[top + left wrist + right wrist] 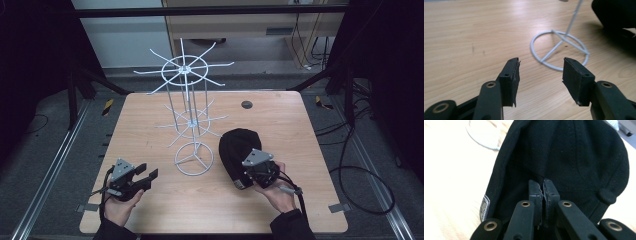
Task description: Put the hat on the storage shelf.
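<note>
1. Right now a black cap (236, 150) lies on the wooden table (150, 125), at the near right, just beside the round base of a white wire rack (192, 125).
2. In the right gripper view the right gripper (543, 185) has its two black jaws pressed together on a fold of the cap (564, 152), clamping the fabric at the cap's near edge.
3. A small woven label (484, 207) shows on the cap's lower left side in that view, and a covered button (607, 196) sits at the lower right.
4. In the high view the right gripper (252, 172) is held by the person's right hand (280, 192), touching the cap's near side.
5. From the left gripper view, the left gripper (541, 72) stands with its jaws spread wide apart and nothing between them, above bare table (461, 37).
6. Beyond those jaws the rack's ring base (560, 48) rests on the table, with a thin upright rod rising from it.
7. From above, the left gripper (146, 175) sits at the near left in the person's left hand (120, 205), pointing toward the rack's base and apart from it.
8. The rack carries two tiers of spokes, the upper one wider.
</note>
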